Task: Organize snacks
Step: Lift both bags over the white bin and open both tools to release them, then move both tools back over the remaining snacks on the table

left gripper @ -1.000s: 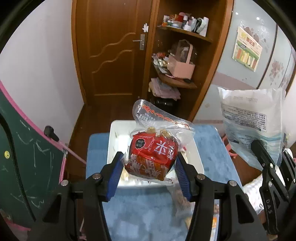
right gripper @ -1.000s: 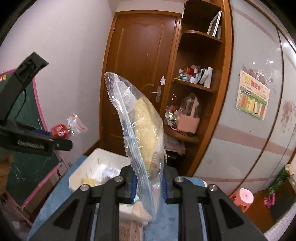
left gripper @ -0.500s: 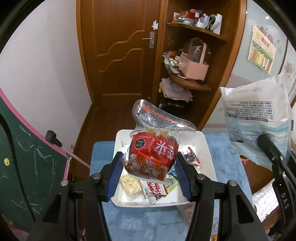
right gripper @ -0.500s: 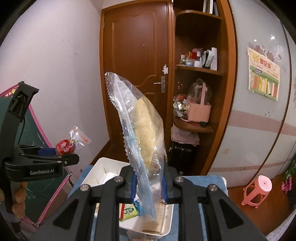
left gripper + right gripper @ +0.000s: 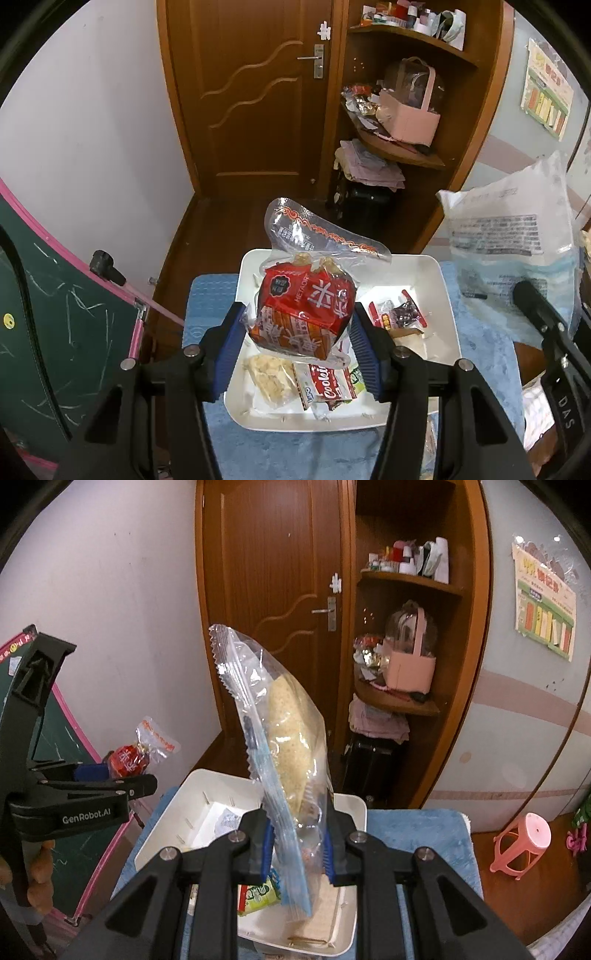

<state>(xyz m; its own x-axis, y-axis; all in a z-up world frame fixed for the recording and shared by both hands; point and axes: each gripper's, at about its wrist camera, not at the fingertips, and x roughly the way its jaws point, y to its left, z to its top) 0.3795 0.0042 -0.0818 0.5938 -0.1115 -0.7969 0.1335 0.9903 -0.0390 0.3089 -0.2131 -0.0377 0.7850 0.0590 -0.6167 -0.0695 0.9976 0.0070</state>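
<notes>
Blue matting (image 5: 484, 350) covered the table before a wooden door (image 5: 255, 92) and corner shelves (image 5: 406, 701). On it stood a white tray (image 5: 439, 291) holding loose snacks, a cookie pack (image 5: 330, 384) among them. Above the tray, the left gripper (image 5: 297, 328) pinched a red snack packet (image 5: 306, 314) between its blue pads. The right gripper (image 5: 297, 843) was clamped on a clear bag of pale crackers (image 5: 284, 734), held upright over the tray's near end.
</notes>
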